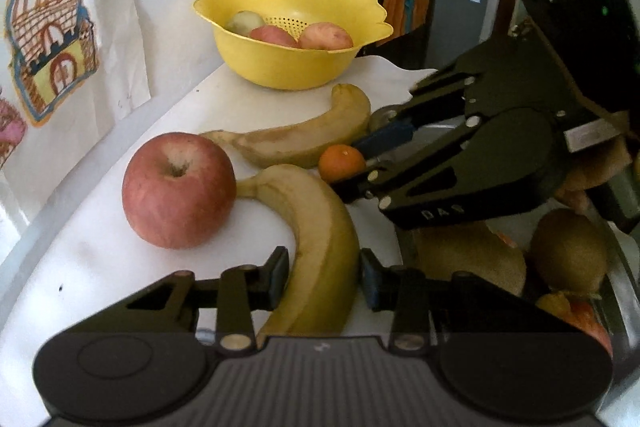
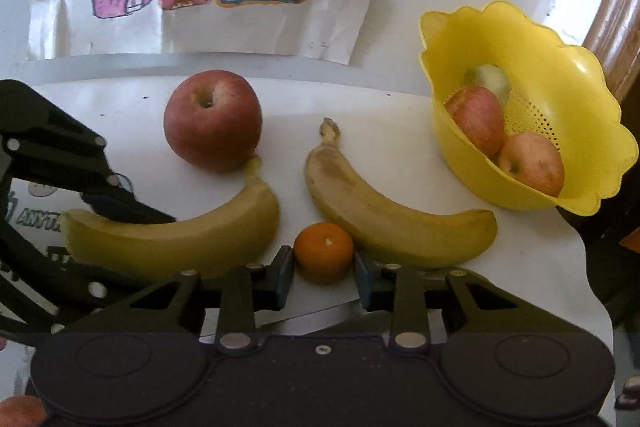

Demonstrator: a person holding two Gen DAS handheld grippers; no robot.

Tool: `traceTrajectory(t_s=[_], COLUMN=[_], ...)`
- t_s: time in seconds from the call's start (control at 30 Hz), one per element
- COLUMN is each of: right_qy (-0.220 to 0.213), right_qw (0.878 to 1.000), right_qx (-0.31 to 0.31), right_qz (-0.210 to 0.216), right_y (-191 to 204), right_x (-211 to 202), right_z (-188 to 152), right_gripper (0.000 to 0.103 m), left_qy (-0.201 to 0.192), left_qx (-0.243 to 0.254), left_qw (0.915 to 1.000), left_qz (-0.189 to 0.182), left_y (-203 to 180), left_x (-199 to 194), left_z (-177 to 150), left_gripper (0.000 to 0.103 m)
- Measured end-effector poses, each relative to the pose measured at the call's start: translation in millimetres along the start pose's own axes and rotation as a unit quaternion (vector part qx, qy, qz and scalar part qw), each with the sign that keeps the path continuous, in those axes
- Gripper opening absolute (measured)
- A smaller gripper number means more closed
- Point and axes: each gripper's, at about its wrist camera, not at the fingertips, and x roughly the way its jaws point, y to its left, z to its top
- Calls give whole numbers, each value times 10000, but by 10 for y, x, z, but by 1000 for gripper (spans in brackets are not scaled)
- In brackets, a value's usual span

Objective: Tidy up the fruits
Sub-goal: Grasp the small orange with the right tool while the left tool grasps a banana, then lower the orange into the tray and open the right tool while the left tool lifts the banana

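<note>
On the white table lie a red apple (image 1: 179, 189) (image 2: 213, 121), two bananas and a small orange (image 1: 341, 163) (image 2: 324, 252). My left gripper (image 1: 324, 277) straddles the near banana (image 1: 320, 247) (image 2: 176, 239); its pads stand close on both sides, with a small gap on the right. My right gripper (image 2: 323, 277) (image 1: 360, 167) has its pads on either side of the orange, touching or nearly so. The far banana (image 1: 304, 139) (image 2: 396, 223) lies free. A yellow colander bowl (image 1: 280, 67) (image 2: 592, 131) holds two red apples and a pale fruit.
Children's drawings hang on the wall behind the table (image 2: 400, 107). At the right in the left wrist view, a container holds kiwis (image 1: 568, 255) and other fruit. The table's right edge lies beyond the bowl.
</note>
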Motion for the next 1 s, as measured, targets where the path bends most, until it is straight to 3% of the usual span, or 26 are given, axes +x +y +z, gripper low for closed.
traceTrajectory(t_s=[0.3,0.47,0.57,0.63,0.73,0.8,0.87,1.0], right_qy=[-33,-312,-477,-612,-768,-889,-993,-1124], right_qw=[9976,9956,9956,9956,9956,9949,9943,9921], right_qx=[-193,-208,-178,-123,-25,72,167,444], right_qz=[663,863,782,693,533,473,358,330], right_y=[435,744,856,904,934,936,966,1034], right_x=[-323,-576,-715,-827,-987,-1084,-1151,-1266], right_z=[8,-34,-68,-97,-168,-243,-315,-506], right_gripper=[34,34,34,34,34,34,34,34], left_qy=[146,167,126,87,-13,-73,-77,-103], left_qx=[32,8,-63,-134,-161,-168,-229,-543], left_qw=[9998,9998,9998,9998,9998,9998,9997,9985], left_qz=[-163,-138,-120,-114,-123,-93,-35,8], left_y=[82,128,162,163,130,116,104,108], left_x=[-466,-721,-771,-751,-670,-637,-637,-669], left_z=[-408,-653,-694,-677,-625,-615,-614,-650], left_gripper=[42,42,44,55,58,55,43,38])
